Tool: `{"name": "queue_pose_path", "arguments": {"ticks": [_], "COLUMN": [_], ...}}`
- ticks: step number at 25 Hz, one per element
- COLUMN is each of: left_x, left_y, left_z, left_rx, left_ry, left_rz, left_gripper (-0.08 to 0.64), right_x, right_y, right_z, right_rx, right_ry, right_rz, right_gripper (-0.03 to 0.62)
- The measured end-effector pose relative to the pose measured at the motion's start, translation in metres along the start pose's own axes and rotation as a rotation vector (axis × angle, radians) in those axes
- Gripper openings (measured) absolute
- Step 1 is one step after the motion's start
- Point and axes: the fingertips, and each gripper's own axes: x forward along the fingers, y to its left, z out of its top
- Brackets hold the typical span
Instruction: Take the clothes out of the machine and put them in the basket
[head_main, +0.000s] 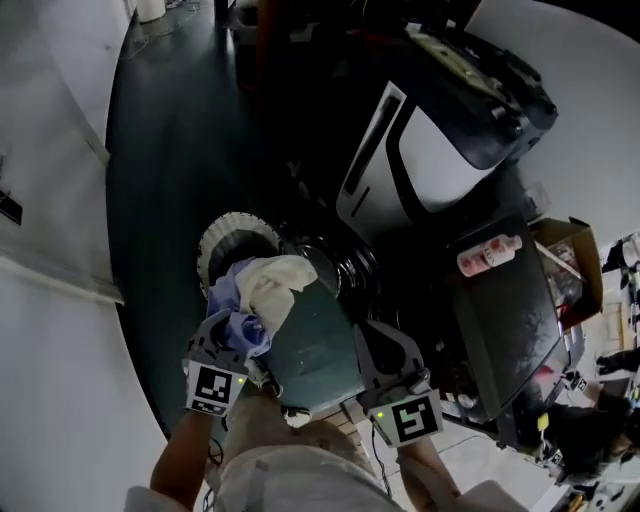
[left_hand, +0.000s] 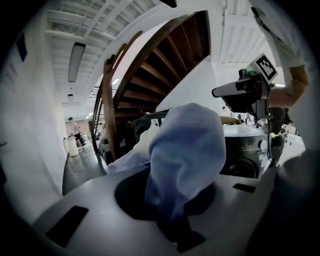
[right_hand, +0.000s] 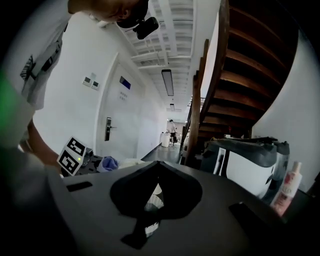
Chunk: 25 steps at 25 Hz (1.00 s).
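Observation:
My left gripper (head_main: 232, 335) is shut on a pale blue garment (head_main: 238, 318) that bunches up with a cream cloth (head_main: 272, 282). The bundle hangs in the air above and beside the white ribbed basket (head_main: 222, 238). In the left gripper view the blue garment (left_hand: 187, 145) fills the space between the jaws and hides the pads. My right gripper (head_main: 378, 340) is raised to the right of it, over the grey-green machine (head_main: 315, 360), jaws shut with nothing in them. The machine's dark round opening (head_main: 340, 265) lies just beyond the bundle.
A large white and black appliance (head_main: 430, 150) stands beyond the machine. On a dark unit (head_main: 505, 310) at the right lies a pink bottle (head_main: 488, 255), and a cardboard box (head_main: 580, 260) sits further right. A wooden staircase (right_hand: 240, 75) rises nearby. White walls flank the dark floor (head_main: 165, 150).

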Motion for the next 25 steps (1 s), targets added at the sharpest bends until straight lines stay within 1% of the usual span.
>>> {"name": "queue_pose_path", "arguments": {"ticks": [2, 4, 7, 10, 12, 15, 20, 22, 25], "left_x": [-0.008, -0.011, -0.006, 0.003, 0.011, 0.027, 0.045, 0.051, 0.061], "left_y": [0.034, 0.063, 0.096, 0.12, 0.126, 0.126, 0.134, 0.139, 0.148], "left_z": [-0.005, -0.01, -0.014, -0.007, -0.006, -0.012, -0.018, -0.021, -0.032], "left_rx": [-0.079, -0.131, -0.162, -0.164, -0.185, -0.225, -0.309, -0.336, -0.369], "left_ry": [-0.002, -0.002, -0.005, -0.014, -0.017, 0.003, 0.051, 0.076, 0.098], "left_rz": [0.072, 0.124, 0.156, 0.172, 0.196, 0.242, 0.365, 0.404, 0.443], "left_gripper": [0.067, 0.067, 0.068, 0.067, 0.067, 0.069, 0.069, 0.069, 0.069], "right_x": [0.022, 0.04, 0.067, 0.104, 0.131, 0.175, 0.237, 0.253, 0.269], "right_y": [-0.001, -0.006, -0.017, -0.02, -0.02, -0.019, -0.024, -0.029, -0.03], "right_z": [0.024, 0.04, 0.05, 0.052, 0.047, 0.029, 0.018, 0.015, 0.004], "right_rx": [-0.042, -0.077, -0.11, -0.104, -0.084, -0.057, -0.064, -0.065, -0.069], "right_ry": [-0.005, -0.002, 0.003, 0.015, 0.011, -0.002, 0.004, 0.007, 0.029], "right_rz": [0.019, 0.027, 0.036, 0.068, 0.125, 0.242, 0.436, 0.488, 0.54], "right_gripper": [0.012, 0.012, 0.012, 0.012, 0.012, 0.012, 0.012, 0.012, 0.012]}}
